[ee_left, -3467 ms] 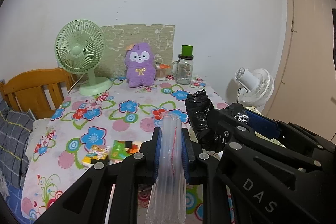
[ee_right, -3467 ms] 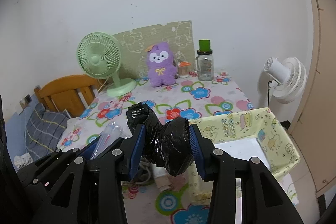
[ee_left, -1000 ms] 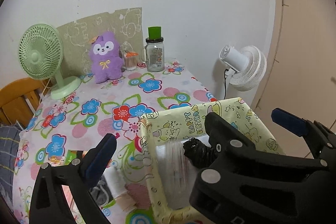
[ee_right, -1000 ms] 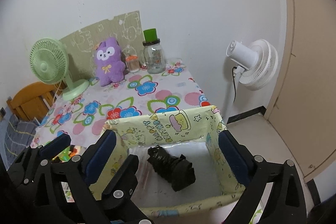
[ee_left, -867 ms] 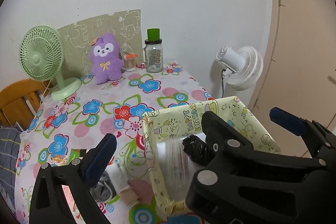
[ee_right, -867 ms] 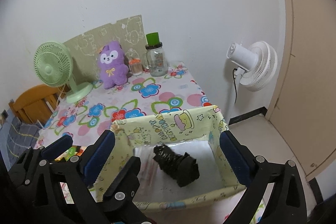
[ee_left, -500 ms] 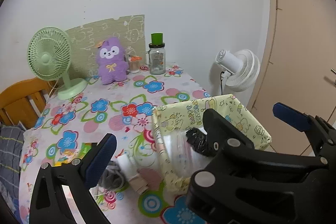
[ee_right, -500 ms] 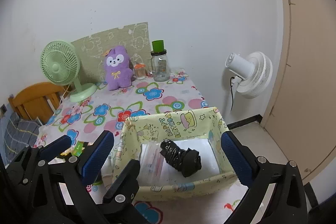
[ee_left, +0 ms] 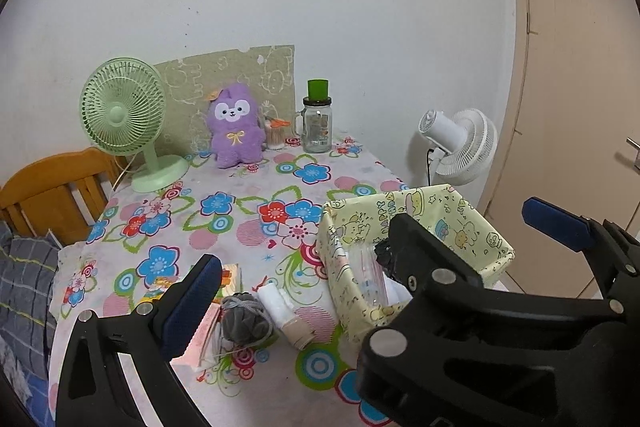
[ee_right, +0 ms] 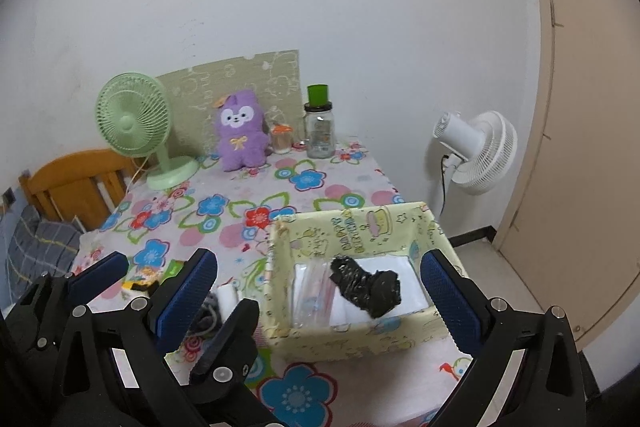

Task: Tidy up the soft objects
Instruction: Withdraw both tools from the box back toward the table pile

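A yellow cartoon-print box (ee_right: 360, 227) stands at the table's near right corner. Inside it lie a crumpled black plastic bag (ee_right: 368, 291) and a clear plastic bag (ee_right: 312, 291), side by side on white lining. My right gripper (ee_right: 318, 263) hovers open above and in front of the box, holding nothing. My left gripper (ee_left: 316, 291) is also open and empty, left of the box (ee_left: 472, 227). Its right finger is hidden behind the right gripper. A grey mesh ball (ee_left: 244, 319), a white and beige roll (ee_left: 284, 315) and a pink packet (ee_left: 204, 339) lie left of the box.
A purple plush (ee_left: 236, 127), a green desk fan (ee_left: 124, 107), a glass jar with a green lid (ee_left: 318, 131) and a small orange-capped jar stand along the back wall. A white floor fan (ee_left: 460, 147) and a door are on the right; a wooden headboard (ee_left: 52, 187) on the left.
3.5 s ago the left gripper held the clear bag and the right held the black bag; both bags now lie in the box. Over the last second both open grippers drew back.
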A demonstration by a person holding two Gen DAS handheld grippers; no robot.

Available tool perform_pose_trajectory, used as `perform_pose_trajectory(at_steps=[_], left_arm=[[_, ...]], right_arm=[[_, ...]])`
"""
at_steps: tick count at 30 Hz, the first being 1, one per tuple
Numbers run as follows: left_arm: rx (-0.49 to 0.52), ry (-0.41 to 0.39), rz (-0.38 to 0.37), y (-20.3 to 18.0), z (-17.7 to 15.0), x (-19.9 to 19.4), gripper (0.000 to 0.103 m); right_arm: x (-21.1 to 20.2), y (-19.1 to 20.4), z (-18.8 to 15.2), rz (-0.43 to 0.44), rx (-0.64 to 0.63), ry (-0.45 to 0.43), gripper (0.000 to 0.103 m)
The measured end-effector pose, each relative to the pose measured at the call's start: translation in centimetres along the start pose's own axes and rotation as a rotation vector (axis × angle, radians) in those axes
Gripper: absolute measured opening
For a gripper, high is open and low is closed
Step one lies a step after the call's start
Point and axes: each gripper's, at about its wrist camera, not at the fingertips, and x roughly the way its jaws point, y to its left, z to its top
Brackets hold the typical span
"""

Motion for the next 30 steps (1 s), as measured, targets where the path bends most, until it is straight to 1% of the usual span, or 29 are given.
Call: perform_pose_trajectory(at_steps=[3,11,17,23,30], left_arm=[[-0.008,-0.011,0.005,0.8,-0.3,-0.6,0.103],[-0.03,-0.036,0.045,2.9,-1.2,-1.7,0.103],[-0.051,-0.023,0.059,4.7,-1.9,-1.7,0.103],[-0.055,-0.008,0.09,6.6,-2.5,-1.2,0.102],[-0.068,0.012,0.093,8.9,-3.1,0.0,0.101]], right_arm=[[-0.2,1.0,-0.1,0.013,-0.014,0.011,0.103],[-0.6,3.5,-0.6,0.051,-0.044,-0.012,0.103],[-0.1,5.4,-0.9,0.064,-0.059,0.01,0.103],[1.4,7.3,-1.3,0.101,-0.059,0.039,0.103],[3.2,9.5,-1.6,0.144,-0.089,0.049,0.1]])
